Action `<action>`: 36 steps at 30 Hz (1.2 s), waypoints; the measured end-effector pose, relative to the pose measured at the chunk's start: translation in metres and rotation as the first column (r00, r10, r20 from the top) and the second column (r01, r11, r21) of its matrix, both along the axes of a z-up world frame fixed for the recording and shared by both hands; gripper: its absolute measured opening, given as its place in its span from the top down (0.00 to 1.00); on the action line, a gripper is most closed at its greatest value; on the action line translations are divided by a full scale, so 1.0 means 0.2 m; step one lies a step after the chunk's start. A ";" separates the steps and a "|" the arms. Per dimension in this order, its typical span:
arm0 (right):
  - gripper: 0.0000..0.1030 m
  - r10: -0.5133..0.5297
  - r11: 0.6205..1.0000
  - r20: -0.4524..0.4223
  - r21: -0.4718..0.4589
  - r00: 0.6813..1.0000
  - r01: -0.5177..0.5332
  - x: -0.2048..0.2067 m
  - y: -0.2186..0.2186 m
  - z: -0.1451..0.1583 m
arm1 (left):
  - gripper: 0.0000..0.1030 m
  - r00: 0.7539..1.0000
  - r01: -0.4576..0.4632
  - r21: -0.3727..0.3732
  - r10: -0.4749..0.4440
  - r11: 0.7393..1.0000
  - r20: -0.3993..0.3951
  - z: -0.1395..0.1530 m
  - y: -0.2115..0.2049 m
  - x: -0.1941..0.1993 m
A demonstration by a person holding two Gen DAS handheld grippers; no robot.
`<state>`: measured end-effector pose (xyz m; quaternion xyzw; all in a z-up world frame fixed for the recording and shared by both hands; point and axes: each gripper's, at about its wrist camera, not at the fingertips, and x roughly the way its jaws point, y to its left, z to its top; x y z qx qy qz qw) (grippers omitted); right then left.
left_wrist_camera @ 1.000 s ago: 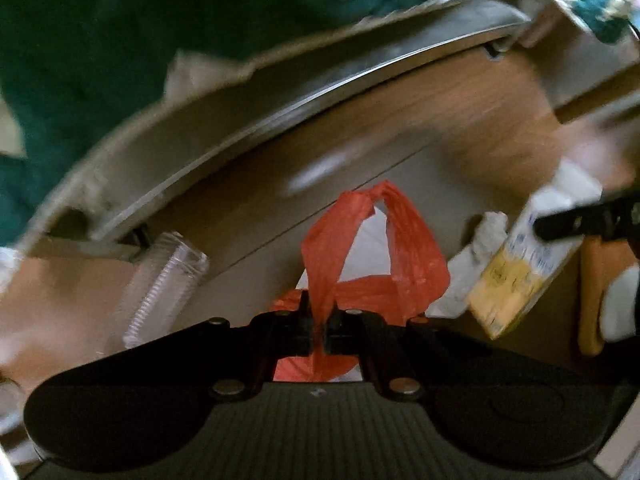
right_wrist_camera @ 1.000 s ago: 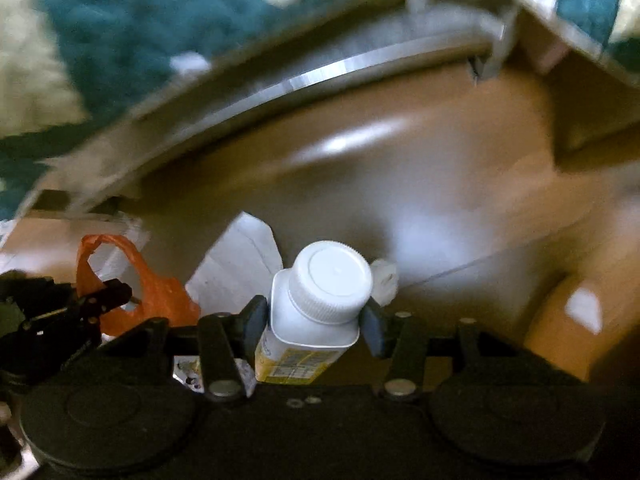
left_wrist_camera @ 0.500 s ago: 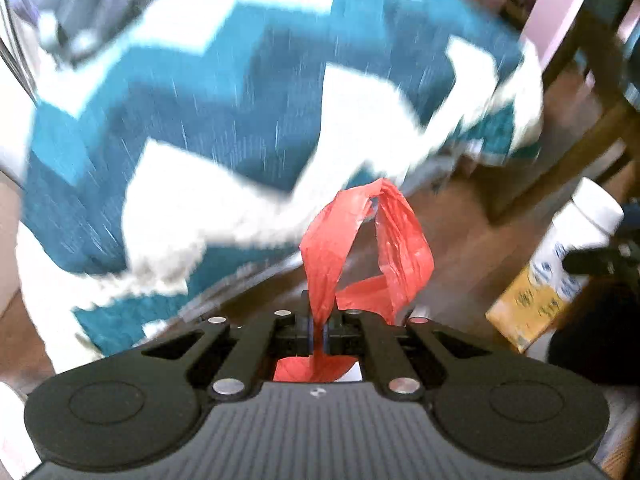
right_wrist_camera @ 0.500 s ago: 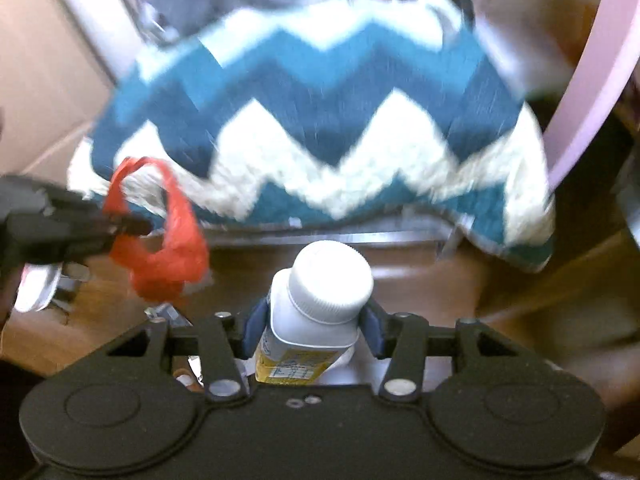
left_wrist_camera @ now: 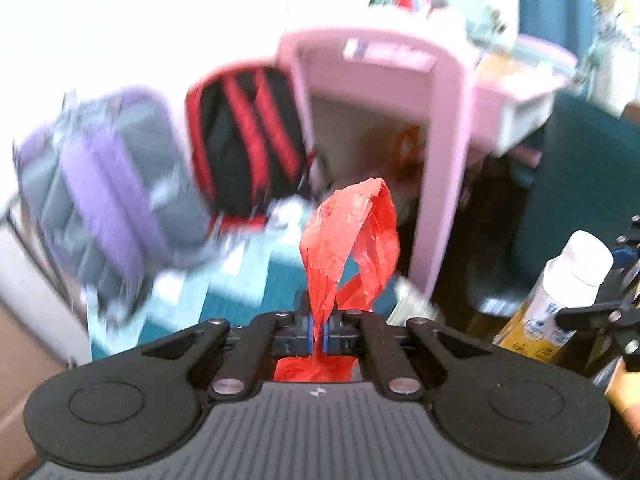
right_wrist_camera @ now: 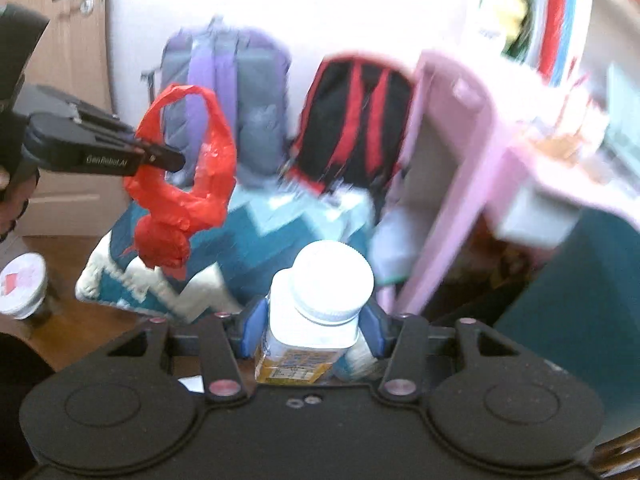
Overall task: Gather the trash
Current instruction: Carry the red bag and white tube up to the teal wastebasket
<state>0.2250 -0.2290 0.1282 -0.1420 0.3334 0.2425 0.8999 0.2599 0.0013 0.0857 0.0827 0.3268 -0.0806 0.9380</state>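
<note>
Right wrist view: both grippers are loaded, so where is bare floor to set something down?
Bare wood floor shows lower left, between the white-lidded can and the zigzag blanket. Elsewhere it is crowded: the purple backpack and red-and-black backpack sit behind the blanket, and the pink desk fills the right.

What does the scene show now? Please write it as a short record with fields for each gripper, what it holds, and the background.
left gripper: shut on red plastic bag
right gripper: shut on white-capped bottle
bottle label: yellow, text too blurred to read
background: purple backpack, black and red backpack, pink furniture, zigzag blanket
image quality: background blurred
</note>
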 end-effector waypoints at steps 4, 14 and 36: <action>0.52 -0.062 0.998 0.106 0.006 0.992 0.062 0.00 -0.20 0.23 | 0.96 0.993 0.045 -0.014 -0.044 0.999 0.106 0.32 -0.25 0.00; 0.52 -0.295 0.955 0.248 0.064 0.923 0.288 0.07 -0.79 0.60 | 0.96 0.947 0.158 -0.045 -0.139 0.986 0.290 0.91 -0.87 0.09; 0.52 -0.383 0.919 0.065 -0.070 0.921 0.387 0.38 -1.27 0.23 | 0.96 0.937 0.332 -0.012 -0.328 0.943 0.122 0.57 -1.93 0.53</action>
